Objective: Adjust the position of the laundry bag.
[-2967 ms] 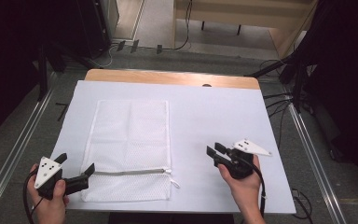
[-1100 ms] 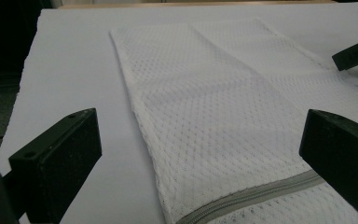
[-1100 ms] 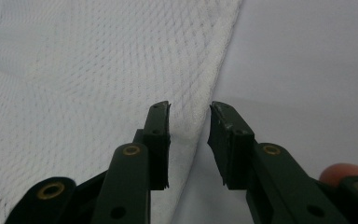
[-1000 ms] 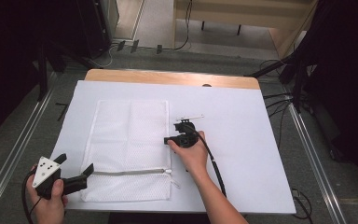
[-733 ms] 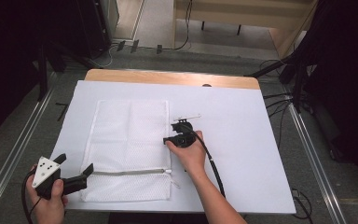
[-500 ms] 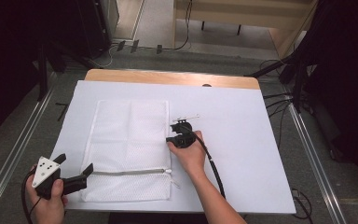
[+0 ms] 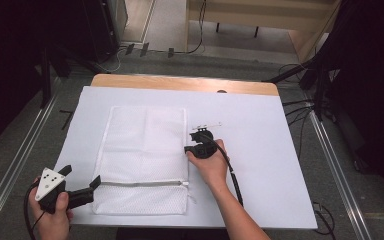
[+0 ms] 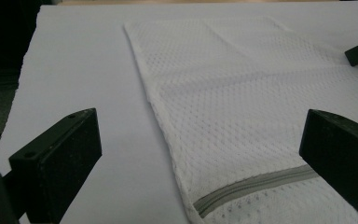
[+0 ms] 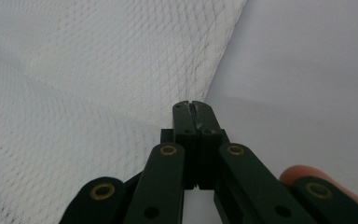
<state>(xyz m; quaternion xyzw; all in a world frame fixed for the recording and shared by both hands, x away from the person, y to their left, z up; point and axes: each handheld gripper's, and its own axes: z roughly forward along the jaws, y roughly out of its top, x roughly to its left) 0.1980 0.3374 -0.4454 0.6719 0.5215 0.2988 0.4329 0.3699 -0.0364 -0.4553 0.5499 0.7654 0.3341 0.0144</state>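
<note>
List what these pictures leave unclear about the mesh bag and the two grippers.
- Right gripper, right gripper view: jaws shut at the edge of the mesh bag; whether mesh is pinched between them is hidden by the jaws themselves.
- High view: the hand covers that contact.
- Zipper, left gripper view: cut off behind a jaw of the open left gripper; its pull is hidden.
- Bag contents: cannot tell.

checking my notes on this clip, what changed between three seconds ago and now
The right gripper left the table's right side, moved in to the right edge of the white mesh bag, and its jaws have just been closing; they now pinch that edge, seen in the right gripper view. The left gripper stayed open by the bag's near left corner, and the bag lies flat as before.
</note>
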